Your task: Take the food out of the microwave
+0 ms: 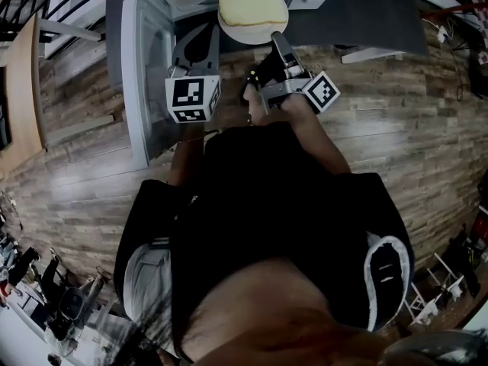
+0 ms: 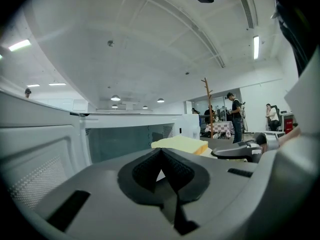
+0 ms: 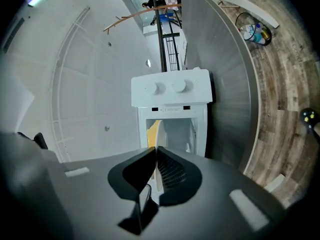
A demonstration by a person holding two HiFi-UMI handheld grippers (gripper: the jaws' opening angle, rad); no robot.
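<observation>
Right gripper view: the right gripper clamps the plate rim, jaws almost together, forearm reaching toward 12 o'clock. The food lies on it, before the open microwave. The left gripper, at the plate's 9 o'clock, is closed and empty.

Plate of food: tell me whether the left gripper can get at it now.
Probably yes: the left gripper, shut and empty, sits beside the plate with nothing between them, though its jaws must open first. The right gripper clamps the plate's rim.
</observation>
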